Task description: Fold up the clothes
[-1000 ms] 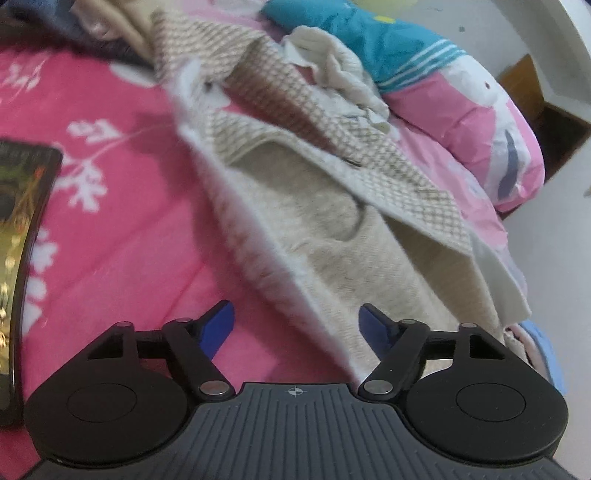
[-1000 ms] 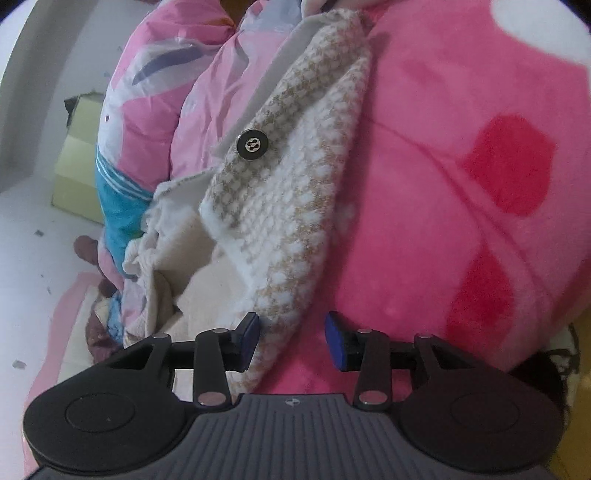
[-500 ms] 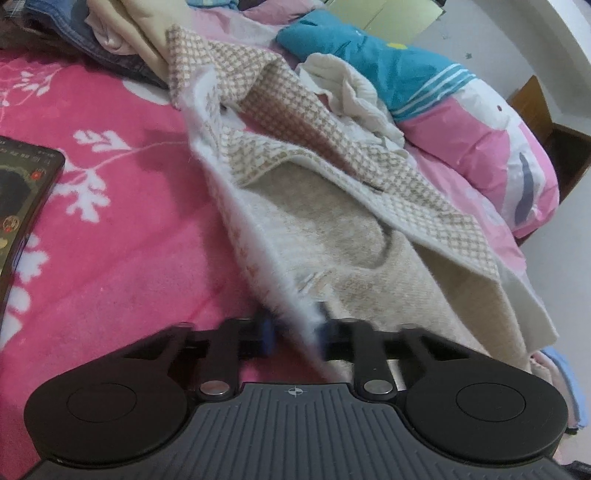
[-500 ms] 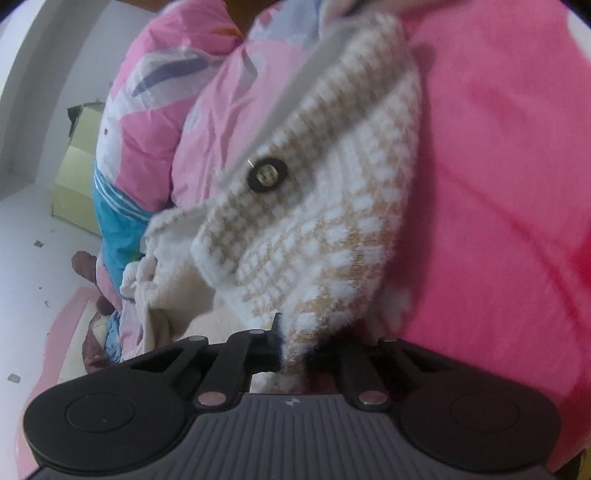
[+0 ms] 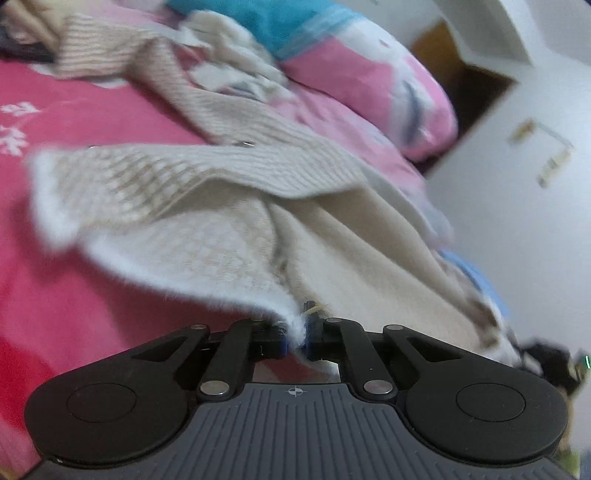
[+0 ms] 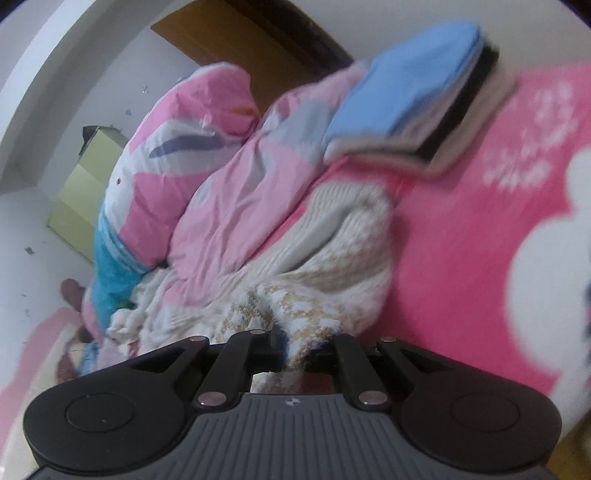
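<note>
A fuzzy beige-and-white checked cardigan lies crumpled on the pink bed cover. My left gripper is shut on its white fluffy edge and holds that edge raised. The cardigan also shows in the right wrist view. My right gripper is shut on another checked edge of it, bunched between the fingers. Both views are blurred by motion.
A pink-and-blue duvet lies bunched along the bed edge, also in the left wrist view. A stack of folded clothes, blue on top, sits on the pink cover. Other loose clothes lie far left. White floor lies beyond the bed.
Both grippers closed on the cardigan's edges and lifted them. The cardigan has been pulled and bunched, and both views swung; the folded stack has come into the right view.
</note>
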A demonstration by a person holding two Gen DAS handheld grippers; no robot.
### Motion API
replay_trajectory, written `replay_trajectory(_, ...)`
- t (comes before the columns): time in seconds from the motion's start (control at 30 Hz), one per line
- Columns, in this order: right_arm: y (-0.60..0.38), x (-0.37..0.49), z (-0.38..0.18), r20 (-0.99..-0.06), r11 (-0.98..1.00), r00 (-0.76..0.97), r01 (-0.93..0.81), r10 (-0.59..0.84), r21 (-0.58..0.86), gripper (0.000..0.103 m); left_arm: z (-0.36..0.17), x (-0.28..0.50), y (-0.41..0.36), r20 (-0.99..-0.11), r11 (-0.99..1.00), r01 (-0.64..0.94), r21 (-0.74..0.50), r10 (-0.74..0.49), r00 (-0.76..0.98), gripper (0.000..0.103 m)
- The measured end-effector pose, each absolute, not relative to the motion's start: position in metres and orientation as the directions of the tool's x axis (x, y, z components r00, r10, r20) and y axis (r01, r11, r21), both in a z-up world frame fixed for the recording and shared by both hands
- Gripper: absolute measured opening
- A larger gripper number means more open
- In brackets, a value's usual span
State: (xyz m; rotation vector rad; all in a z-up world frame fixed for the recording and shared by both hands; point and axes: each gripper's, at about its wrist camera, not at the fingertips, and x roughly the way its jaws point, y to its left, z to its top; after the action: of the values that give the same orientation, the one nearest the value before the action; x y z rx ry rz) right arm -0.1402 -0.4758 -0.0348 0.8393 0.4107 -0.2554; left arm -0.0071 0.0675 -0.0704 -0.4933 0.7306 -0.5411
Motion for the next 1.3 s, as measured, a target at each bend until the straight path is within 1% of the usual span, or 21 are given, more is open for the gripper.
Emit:
replay_trajectory(0.1,-0.487,-0.14,-0.046,-0.477,0.637,0.877,0.401,-0.059,0.658,0.006,-0.082,-0.016,0.053,-0.53,0.782,0.312,-0.539,-0.603,0.597,0.006)
replay_trajectory(0.2,-0.489,-0.141,-0.072,-0.532,0.625,0.845,0.445,-0.054,0.642,0.006,-0.097,-0.013,0.054,-0.571,0.787,0.278,-0.551,-0.598,0.563,0.006)
replay_trajectory(0.3,-0.494,-0.147,-0.106,-0.583,0.563,0.813,0.489,-0.017,0.666,0.006,-0.099,-0.012,0.054,-0.581,0.793,0.283,-0.54,-0.594,0.557,0.006)
replay_trajectory(0.37,-0.494,-0.156,-0.114,-0.571,0.529,0.821,0.488,-0.007,0.694,0.006,-0.097,-0.013,0.052,-0.587,0.804,0.31,-0.508,-0.586,0.558,0.006)
replay_trajectory(0.43,-0.491,-0.164,-0.11,-0.57,0.53,0.821,0.489,-0.012,0.693,0.012,-0.093,-0.013,0.05,-0.595,0.813,0.341,-0.471,-0.579,0.557,0.008)
replay_trajectory(0.53,-0.486,-0.178,-0.091,-0.608,0.572,0.793,0.52,-0.048,0.634,0.025,-0.09,-0.016,0.05,-0.606,0.815,0.367,-0.448,-0.579,0.546,0.013)
replay_trajectory(0.57,-0.484,-0.184,-0.083,-0.621,0.591,0.78,0.535,-0.072,0.603,0.033,-0.089,-0.017,0.051,-0.611,0.814,0.371,-0.447,-0.581,0.538,0.018)
replay_trajectory(0.6,-0.483,-0.19,-0.076,-0.633,0.61,0.767,0.55,-0.099,0.571,0.038,-0.088,-0.019,0.052,-0.616,0.813,0.374,-0.447,-0.583,0.53,0.023)
replay_trajectory(0.7,-0.477,-0.206,-0.053,-0.637,0.662,0.749,0.572,-0.181,0.484,0.039,-0.082,-0.029,0.062,-0.646,0.807,0.372,-0.459,-0.59,0.484,0.031)
replay_trajectory(0.77,-0.471,-0.213,-0.037,-0.63,0.697,0.744,0.573,-0.223,0.431,0.039,-0.073,-0.035,0.072,-0.658,0.792,0.38,-0.478,-0.61,0.443,0.031)
replay_trajectory(0.87,-0.458,-0.204,-0.017,-0.597,0.754,0.768,0.53,-0.233,0.387,0.039,-0.054,-0.032,0.075,-0.626,0.771,0.407,-0.489,-0.636,0.452,0.032)
replay_trajectory(1.03,-0.416,-0.142,0.006,-0.565,0.881,0.809,0.377,-0.164,0.284,0.04,-0.027,-0.011,0.061,-0.549,0.743,0.457,-0.488,-0.669,0.501,0.038)
replay_trajectory(1.07,-0.406,-0.126,0.008,-0.565,0.904,0.812,0.342,-0.147,0.256,0.042,-0.024,-0.003,0.051,-0.533,0.737,0.469,-0.487,-0.676,0.509,0.039)
replay_trajectory(1.1,-0.395,-0.109,0.01,-0.565,0.924,0.815,0.306,-0.13,0.228,0.044,-0.023,0.005,0.038,-0.528,0.737,0.474,-0.482,-0.676,0.514,0.041)
replay_trajectory(1.23,-0.352,-0.046,0.011,-0.575,0.979,0.815,0.168,-0.073,0.113,0.045,-0.027,0.038,-0.007,-0.534,0.759,0.485,-0.435,-0.651,0.539,0.042)
replay_trajectory(1.3,-0.343,-0.016,0.007,-0.592,0.987,0.803,0.142,-0.071,0.073,0.045,-0.033,0.055,-0.024,-0.537,0.772,0.494,-0.4,-0.634,0.557,0.042)
